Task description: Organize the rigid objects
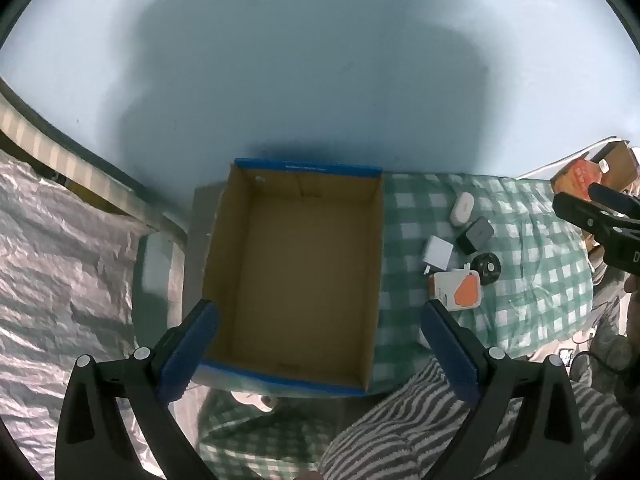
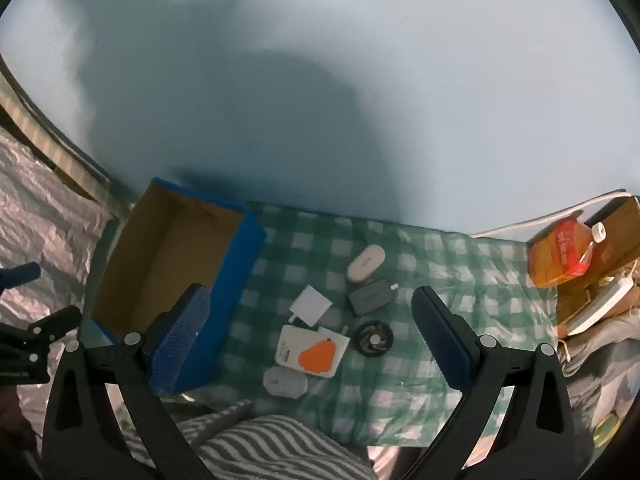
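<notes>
Left wrist view: left gripper (image 1: 320,312) hovers over the empty cardboard box (image 1: 294,276), jaws spread, holding nothing. Right of the box, on the checked cloth (image 2: 440,280), lie the items: white card with orange shape (image 2: 312,352), white adapter (image 2: 312,302), grey charger (image 2: 370,300), white oval case (image 2: 365,262), black disc (image 2: 375,339). Right gripper (image 2: 310,320) above them, jaws spread. Judged: nothing packed yet; next, descend and pinch one item.

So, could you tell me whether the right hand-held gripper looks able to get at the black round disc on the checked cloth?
Probably yes. The right hand-held gripper is open above the cloth, and the disc lies uncovered, apart from the card beside it, with nothing between.
</notes>
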